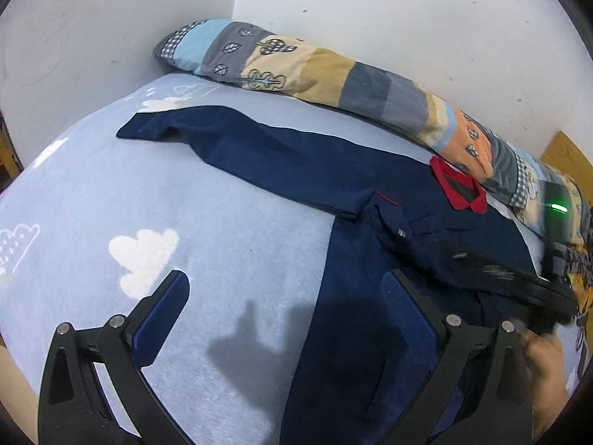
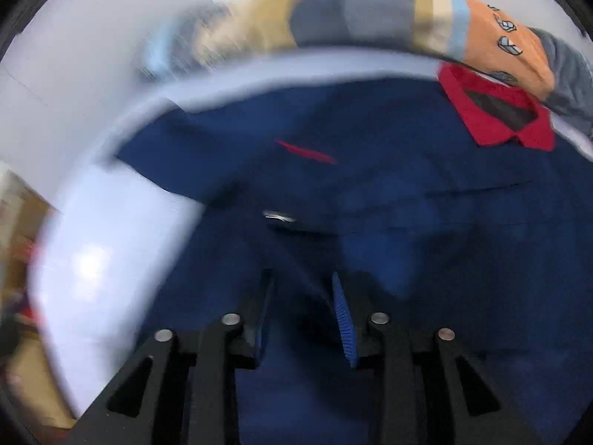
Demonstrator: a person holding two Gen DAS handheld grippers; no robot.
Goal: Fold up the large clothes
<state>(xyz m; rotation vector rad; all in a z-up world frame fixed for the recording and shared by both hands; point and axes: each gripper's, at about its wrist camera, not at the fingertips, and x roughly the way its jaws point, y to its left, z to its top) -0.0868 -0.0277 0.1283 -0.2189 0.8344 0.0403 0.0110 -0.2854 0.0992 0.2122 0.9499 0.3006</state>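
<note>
On the pale-blue bedsheet [image 1: 229,215], a navy, red-collared jacket [image 1: 333,170], sleeve outstretched; left gripper [image 1: 285,289] wide, right gripper [image 2: 302,291] part-open, empty.

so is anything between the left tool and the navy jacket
Nothing visible. The left tool hangs open over the edge of the navy jacket, with only bare blue sheet and the jacket body below. The patchwork quilt lies beyond it.

Colours and patterns I see on the bed

I log a navy shirt [image 1: 296,159] with red collar [image 1: 459,189]; pale blue sheet [image 1: 229,222] printed with white clouds; far patchwork quilt [image 1: 333,74] in grey, tan, orange, light blue, gingham checks; black grippers, blue pads [image 1: 159,319].
</note>
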